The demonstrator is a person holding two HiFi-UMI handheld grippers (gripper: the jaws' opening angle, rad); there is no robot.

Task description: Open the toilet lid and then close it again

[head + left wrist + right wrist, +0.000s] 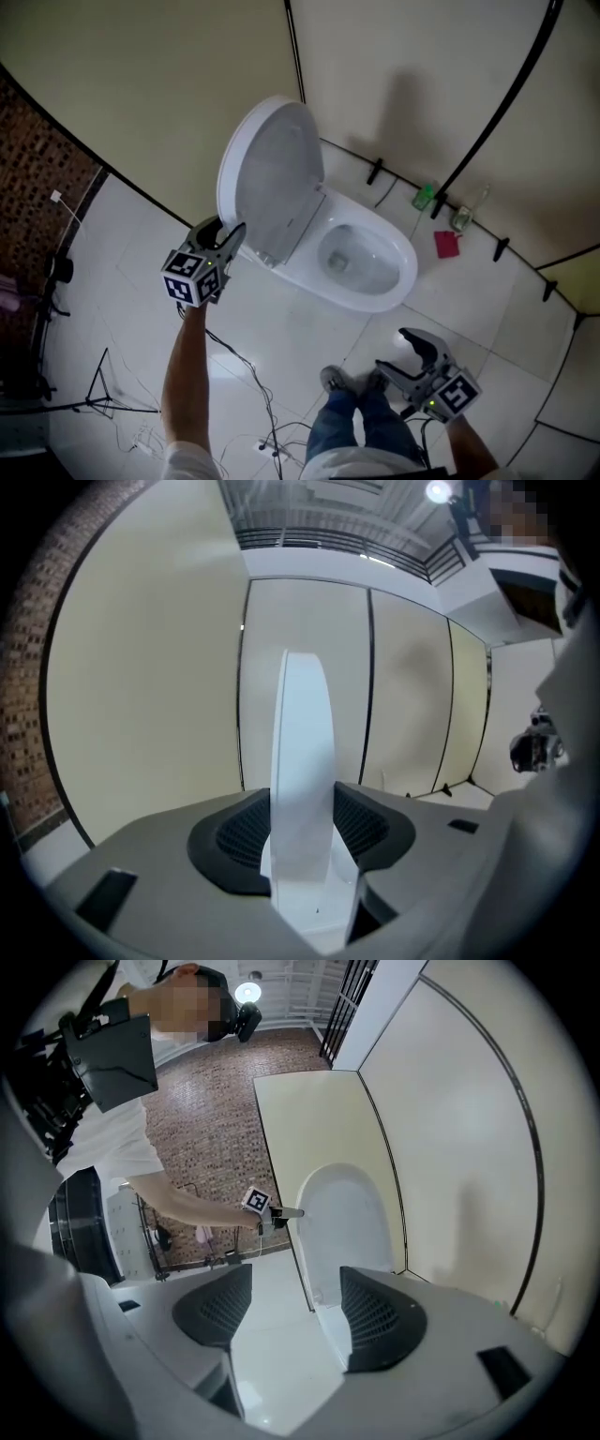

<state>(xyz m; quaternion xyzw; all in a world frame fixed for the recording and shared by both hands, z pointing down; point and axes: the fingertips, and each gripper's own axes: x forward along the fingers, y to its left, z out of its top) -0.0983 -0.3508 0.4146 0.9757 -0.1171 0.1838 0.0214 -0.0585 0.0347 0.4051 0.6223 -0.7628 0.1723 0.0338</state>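
The white toilet [361, 258] stands on the tiled floor with its lid [272, 178] raised upright against the beige partition. My left gripper [234, 234] is at the lid's left rim. In the left gripper view the lid [302, 761] runs edge-on between the two dark pads, and my left gripper [302, 832] is shut on it. My right gripper [408, 352] hangs low at the front right, away from the toilet, open with nothing between its jaws. The right gripper view looks past my right gripper [295, 1316] at the raised lid [342, 1232] and the left gripper [286, 1212] on its rim.
Beige partition walls [169, 84] close in behind the toilet. A green bottle [424, 197], a clear bottle [461, 217] and a red object [446, 244] lie by the right partition. Cables [253, 394] and a tripod [94, 394] are on the floor at the left. The person's shoes [352, 380] are below the bowl.
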